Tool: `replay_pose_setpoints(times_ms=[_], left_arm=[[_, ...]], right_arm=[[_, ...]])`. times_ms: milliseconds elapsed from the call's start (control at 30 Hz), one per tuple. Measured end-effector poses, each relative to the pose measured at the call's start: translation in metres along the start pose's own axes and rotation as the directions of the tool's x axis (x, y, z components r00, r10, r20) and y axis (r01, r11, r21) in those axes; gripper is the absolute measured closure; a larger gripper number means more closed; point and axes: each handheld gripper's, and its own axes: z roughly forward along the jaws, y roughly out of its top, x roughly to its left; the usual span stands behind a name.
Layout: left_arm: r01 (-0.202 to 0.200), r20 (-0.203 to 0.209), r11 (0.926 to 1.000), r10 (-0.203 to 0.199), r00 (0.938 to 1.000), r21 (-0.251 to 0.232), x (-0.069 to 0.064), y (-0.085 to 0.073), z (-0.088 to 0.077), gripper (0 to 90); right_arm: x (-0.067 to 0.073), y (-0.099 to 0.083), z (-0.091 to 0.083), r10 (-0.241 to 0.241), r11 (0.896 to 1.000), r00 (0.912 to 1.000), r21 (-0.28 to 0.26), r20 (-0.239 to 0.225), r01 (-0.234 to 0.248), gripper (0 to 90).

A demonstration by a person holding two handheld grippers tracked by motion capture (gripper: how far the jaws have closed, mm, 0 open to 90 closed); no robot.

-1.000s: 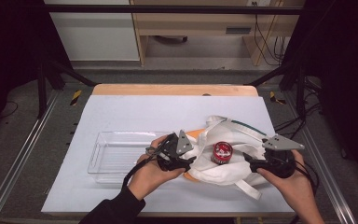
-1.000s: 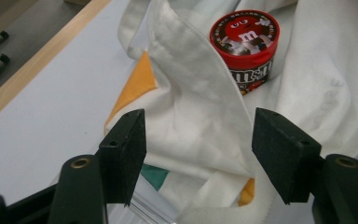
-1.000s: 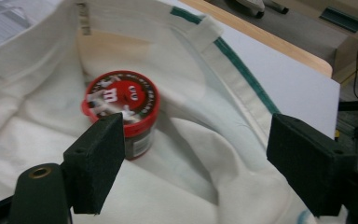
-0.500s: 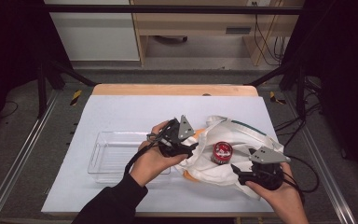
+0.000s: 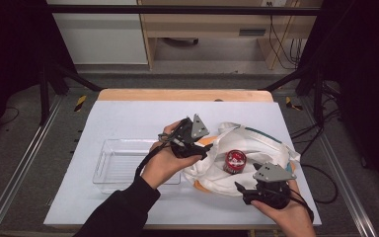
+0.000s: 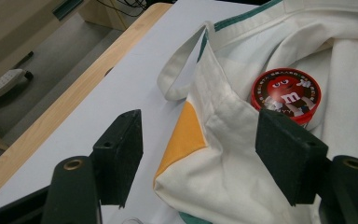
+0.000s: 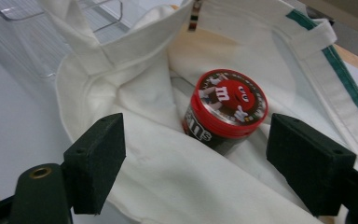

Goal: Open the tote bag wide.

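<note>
A white cloth bag (image 5: 212, 175) with green trim and an orange corner lies crumpled on the table. A round red M&M's tin (image 5: 235, 160) rests in its opening. My left gripper (image 5: 202, 150) hovers at the bag's left edge, open and holding nothing. In the left gripper view its jaws (image 6: 200, 154) straddle the orange corner of the bag (image 6: 223, 177), with the tin (image 6: 286, 93) just beyond. My right gripper (image 5: 242, 192) stands open at the bag's near right corner. In the right gripper view the gripper (image 7: 196, 163) is aimed over the bag (image 7: 158, 177) at the tin (image 7: 226, 109).
A clear plastic tray (image 5: 118, 163) sits left of the bag, its rim (image 7: 74, 18) visible past the cloth. The white mat (image 5: 143, 118) stretches back to a wooden edge (image 5: 185, 95). Cables trail off the table's right side.
My left gripper has moved away from me and slightly right, onto the bag's left edge. My right gripper has pulled back towards the table's near edge and a little left.
</note>
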Motion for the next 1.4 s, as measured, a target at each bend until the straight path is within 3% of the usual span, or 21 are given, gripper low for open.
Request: replay_pose_setpoints(times_ms=[233, 367, 600, 733, 867, 1100, 1267, 1400], left_arm=[[0.021, 0.013, 0.9998, -0.021, 0.9997, -0.007, 0.003, 0.009, 0.015, 33.1], [0.030, 0.041, 0.9995, -0.031, 0.9987, 0.006, 0.004, 0.013, 0.028, 34.0], [0.008, 0.061, 0.9998, -0.009, 0.9981, 0.016, 0.000, 0.029, 0.046, 34.7], [-0.001, 0.073, 0.9995, -0.001, 0.9973, 0.031, -0.001, 0.032, 0.056, 39.1], [-0.007, 0.081, 0.9991, 0.004, 0.9967, 0.042, -0.003, 0.034, 0.063, 40.3], [-0.009, 0.098, 0.9973, 0.002, 0.9952, 0.072, -0.006, 0.035, 0.080, 43.6], [-0.008, 0.091, 0.9954, 0.000, 0.9959, 0.096, -0.003, 0.033, 0.087, 51.7], [-0.008, 0.102, 0.9936, -0.003, 0.9948, 0.112, 0.002, 0.030, 0.089, 64.7]], right_arm=[[0.015, -0.002, 0.001, -0.018, 1.000, 0.9994, -0.002, -0.030, 0.018, 21.5], [0.023, -0.005, 0.003, -0.034, 0.999, 0.9979, 0.013, -0.055, 0.035, 23.3], [0.033, -0.012, 0.012, -0.048, 0.998, 0.9944, 0.042, -0.093, 0.052, 28.2], [0.036, -0.016, 0.016, -0.050, 0.998, 0.9936, 0.040, -0.101, 0.055, 33.2], [0.041, -0.018, 0.017, -0.077, 0.995, 0.9907, 0.054, -0.112, 0.083, 32.5], [0.045, -0.022, 0.022, -0.084, 0.992, 0.9905, 0.082, -0.109, 0.093, 33.0], [0.050, -0.024, 0.026, -0.124, 0.986, 0.9860, 0.101, -0.112, 0.135, 29.2], [0.051, -0.027, 0.032, -0.132, 0.981, 0.9858, 0.127, -0.103, 0.145, 24.6]])
